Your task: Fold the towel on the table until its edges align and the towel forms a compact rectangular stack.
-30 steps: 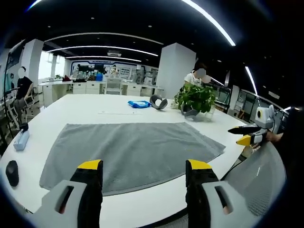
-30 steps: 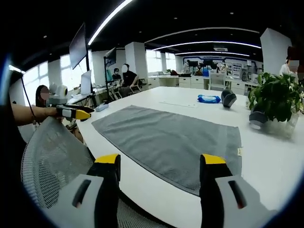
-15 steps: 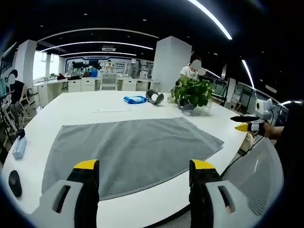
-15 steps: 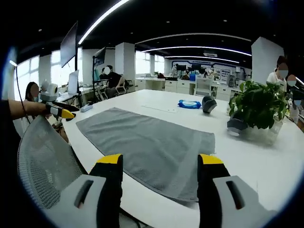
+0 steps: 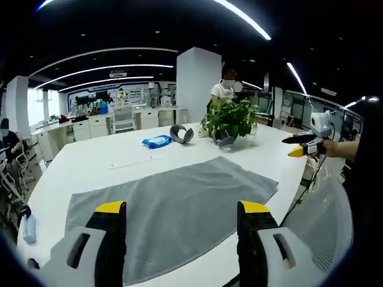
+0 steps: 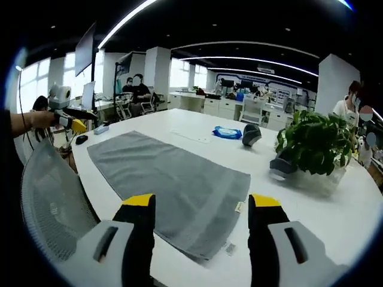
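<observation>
A grey towel [image 5: 173,203] lies spread flat on the white table [image 5: 90,170], one layer, roughly rectangular. In the right gripper view the same towel [image 6: 167,179] runs from far left to a near corner with a small label. My left gripper [image 5: 178,216] hangs open above the towel's near edge, nothing between its yellow-tipped fingers. My right gripper [image 6: 195,206] is open too, above the towel's near right corner. The right gripper [image 5: 302,146] also shows at the right of the left gripper view, and the left gripper [image 6: 72,119] at the left of the right gripper view.
A potted plant [image 6: 314,146] stands on the table beyond the towel, with a blue packet [image 6: 228,132] and a grey headset [image 6: 250,134] farther back. A mesh office chair [image 6: 51,197] sits at the table's near edge. A small bottle [image 5: 30,227] lies near the left. People sit at far desks.
Both views have swung and moved nearer the table, so the towel sits closer under the fingers. The towel itself lies as before, and both grippers have stayed open.
</observation>
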The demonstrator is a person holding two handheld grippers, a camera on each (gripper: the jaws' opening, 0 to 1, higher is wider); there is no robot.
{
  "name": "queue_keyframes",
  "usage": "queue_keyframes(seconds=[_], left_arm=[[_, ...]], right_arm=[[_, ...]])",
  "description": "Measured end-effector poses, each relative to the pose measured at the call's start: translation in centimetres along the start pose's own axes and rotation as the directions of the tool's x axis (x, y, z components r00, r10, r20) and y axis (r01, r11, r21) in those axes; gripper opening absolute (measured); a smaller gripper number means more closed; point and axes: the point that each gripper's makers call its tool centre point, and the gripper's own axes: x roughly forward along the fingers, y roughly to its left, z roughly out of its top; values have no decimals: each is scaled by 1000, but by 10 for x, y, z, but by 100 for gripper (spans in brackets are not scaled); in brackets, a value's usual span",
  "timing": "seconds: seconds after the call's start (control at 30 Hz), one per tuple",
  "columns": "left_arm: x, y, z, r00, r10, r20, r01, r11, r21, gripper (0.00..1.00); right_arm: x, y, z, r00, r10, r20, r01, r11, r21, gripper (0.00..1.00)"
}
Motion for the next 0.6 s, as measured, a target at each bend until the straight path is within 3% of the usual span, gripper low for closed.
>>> queue_keyframes(seconds=[0.13,0.33,0.37,0.43,0.6], left_arm=[[12,-18,37,995,-56,79,55,998,23,82],[30,-43,78,983,-140,121,131,988,77,84],[36,-54,89,976,-173,131,158,981,115,84],[45,-69,102,967,-215,140,195,970,142,84],[69,-102,118,942,-299,156,271,946,177,84]], right_arm=[[-4,-24,14,1000,-12,-8,11,999,-51,64],[-12,-55,35,1000,-18,-2,17,997,-73,64],[-14,-66,36,999,-35,-42,29,990,-139,64],[-16,-77,40,997,-47,-59,35,981,-190,64],[-20,-102,40,993,-53,-107,28,974,-223,63]])
